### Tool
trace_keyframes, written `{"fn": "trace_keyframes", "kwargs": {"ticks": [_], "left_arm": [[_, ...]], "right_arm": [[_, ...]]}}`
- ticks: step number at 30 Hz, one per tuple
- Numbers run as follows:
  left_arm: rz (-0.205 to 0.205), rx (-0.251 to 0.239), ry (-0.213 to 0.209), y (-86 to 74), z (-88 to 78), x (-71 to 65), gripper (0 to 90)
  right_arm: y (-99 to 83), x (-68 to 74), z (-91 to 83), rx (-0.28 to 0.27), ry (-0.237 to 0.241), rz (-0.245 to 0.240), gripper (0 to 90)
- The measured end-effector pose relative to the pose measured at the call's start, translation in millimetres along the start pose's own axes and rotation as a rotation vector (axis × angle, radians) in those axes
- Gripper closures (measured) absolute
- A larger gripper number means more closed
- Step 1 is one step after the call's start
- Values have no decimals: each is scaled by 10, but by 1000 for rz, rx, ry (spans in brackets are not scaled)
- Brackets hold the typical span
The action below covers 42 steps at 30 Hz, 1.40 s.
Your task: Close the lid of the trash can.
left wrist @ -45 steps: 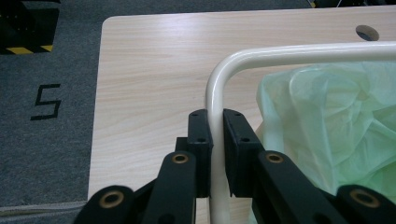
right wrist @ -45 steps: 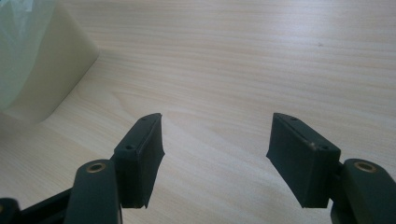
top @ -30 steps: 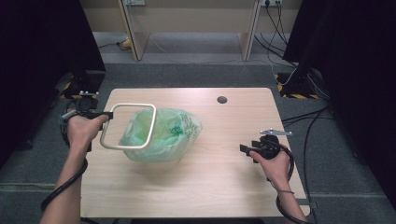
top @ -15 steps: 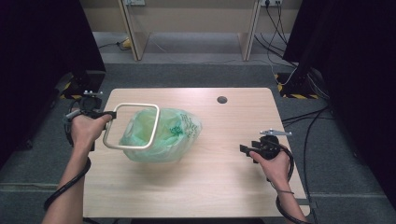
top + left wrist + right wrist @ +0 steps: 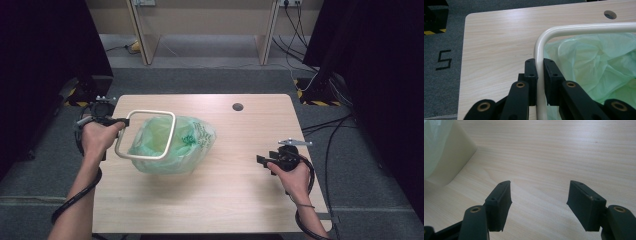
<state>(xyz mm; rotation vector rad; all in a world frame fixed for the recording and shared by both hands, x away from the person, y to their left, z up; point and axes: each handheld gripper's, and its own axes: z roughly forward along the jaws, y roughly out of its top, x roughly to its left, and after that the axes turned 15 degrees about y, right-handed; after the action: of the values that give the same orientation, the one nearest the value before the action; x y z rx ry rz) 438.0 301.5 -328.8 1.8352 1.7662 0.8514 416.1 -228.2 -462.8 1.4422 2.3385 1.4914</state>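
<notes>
Even, soft overhead light on the table (image 5: pixel 215 200) — dark surrounds, faint shadows, perhaps slightly soft focus.

you hold two grippers: the left gripper (image 5: pixel 121 121) and the right gripper (image 5: pixel 261 160). clamped in the left one is one cream tube frame (image 5: pixel 171 131); just beyond it hangs one green plastic bag (image 5: pixel 192 142). under both lies one wooden table (image 5: pixel 240 200), with one round cable hole (image 5: pixel 238 106) in it, far ahead of the right gripper.
</notes>
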Motion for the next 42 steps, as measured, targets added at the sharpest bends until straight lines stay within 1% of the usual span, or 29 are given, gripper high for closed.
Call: {"fn": "trace_keyframes", "kwargs": {"ticks": [20, 25, 38, 42], "left_arm": [[19, 0, -9, 51, 21, -163, 814], [30, 2, -11, 64, 21, -194, 814], [32, 5, -16, 84, 33, -260, 814], [31, 3, -12, 88, 33, -285, 814]], "right_arm": [[13, 7, 3, 1, 1, 0, 353], [17, 9, -4, 2, 0, 3, 353], [33, 18, 5, 2, 4, -3, 352], [30, 19, 5, 0, 7, 3, 352]]}}
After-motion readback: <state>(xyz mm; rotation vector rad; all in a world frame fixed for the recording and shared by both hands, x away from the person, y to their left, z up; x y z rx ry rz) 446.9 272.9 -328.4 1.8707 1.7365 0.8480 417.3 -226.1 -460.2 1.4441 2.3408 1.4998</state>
